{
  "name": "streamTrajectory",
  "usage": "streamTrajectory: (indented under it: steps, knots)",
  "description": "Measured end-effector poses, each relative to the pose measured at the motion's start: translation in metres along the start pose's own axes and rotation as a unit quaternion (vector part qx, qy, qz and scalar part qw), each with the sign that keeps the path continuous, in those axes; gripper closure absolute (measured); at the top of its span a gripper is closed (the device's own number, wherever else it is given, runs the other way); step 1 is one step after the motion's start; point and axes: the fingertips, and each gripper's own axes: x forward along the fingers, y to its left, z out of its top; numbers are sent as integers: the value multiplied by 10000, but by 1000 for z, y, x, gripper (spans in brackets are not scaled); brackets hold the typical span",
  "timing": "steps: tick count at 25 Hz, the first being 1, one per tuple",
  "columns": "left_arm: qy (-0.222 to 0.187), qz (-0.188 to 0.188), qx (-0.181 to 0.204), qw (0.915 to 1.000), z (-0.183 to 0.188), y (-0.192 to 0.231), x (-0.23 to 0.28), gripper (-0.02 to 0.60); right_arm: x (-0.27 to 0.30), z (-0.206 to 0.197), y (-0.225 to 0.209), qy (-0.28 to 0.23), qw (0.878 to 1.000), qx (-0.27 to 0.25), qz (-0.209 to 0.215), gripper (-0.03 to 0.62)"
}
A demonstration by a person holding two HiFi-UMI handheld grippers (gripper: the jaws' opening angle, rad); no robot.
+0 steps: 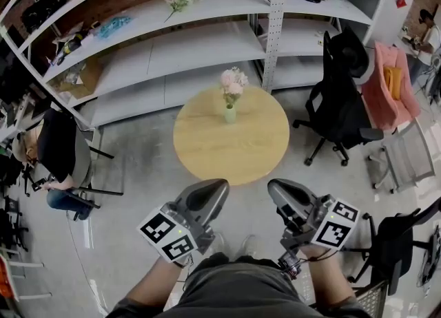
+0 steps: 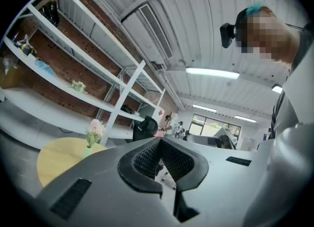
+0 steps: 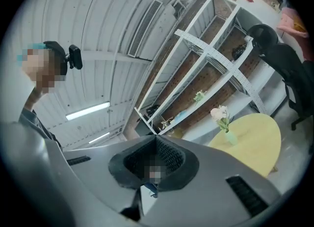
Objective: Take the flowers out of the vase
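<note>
A small pale green vase point(image 1: 230, 113) with pink flowers point(image 1: 233, 82) stands at the far side of a round wooden table point(image 1: 207, 151). Both grippers are held close to the person's body, well short of the table and apart from the vase. My left gripper point(image 1: 220, 185) is shut with nothing in it. My right gripper point(image 1: 273, 185) also looks shut and empty. In the left gripper view the flowers point(image 2: 94, 127) show far off to the left of the closed jaw tips point(image 2: 159, 139). In the right gripper view the flowers point(image 3: 219, 113) and vase point(image 3: 230, 138) lie to the right of the tips point(image 3: 156, 137).
White shelving point(image 1: 172, 41) runs behind the table, with a loose flower sprig point(image 1: 180, 0) on its upper shelf. A black office chair point(image 1: 341, 96) and a pink-draped chair point(image 1: 389, 82) stand at the right. A seated person point(image 1: 58, 151) is at the left.
</note>
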Motion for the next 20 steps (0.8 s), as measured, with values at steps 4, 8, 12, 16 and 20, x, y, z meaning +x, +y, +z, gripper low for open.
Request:
streamTrajectory:
  steps: [4, 8, 12, 16, 20]
  knots:
    - [6, 99, -19, 9999, -6, -1, 7, 574, -6, -1, -13, 33, 9998, 172, -6, 579]
    - [9, 202, 8, 9998, -9, -5, 16, 574, -16, 2, -24, 59, 9996, 291, 18, 579]
    - [6, 322, 59, 9995, -11, -9, 19, 573, -26, 5, -35, 45, 9993, 370, 45, 579]
    - [6, 505, 55, 9987, -13, -5, 20, 574, -30, 9, -46, 26, 9987, 495, 75, 579]
    - [29, 580, 48, 9983, -15, 1, 23, 573, -30, 11, -53, 45, 9987, 509, 68, 579]
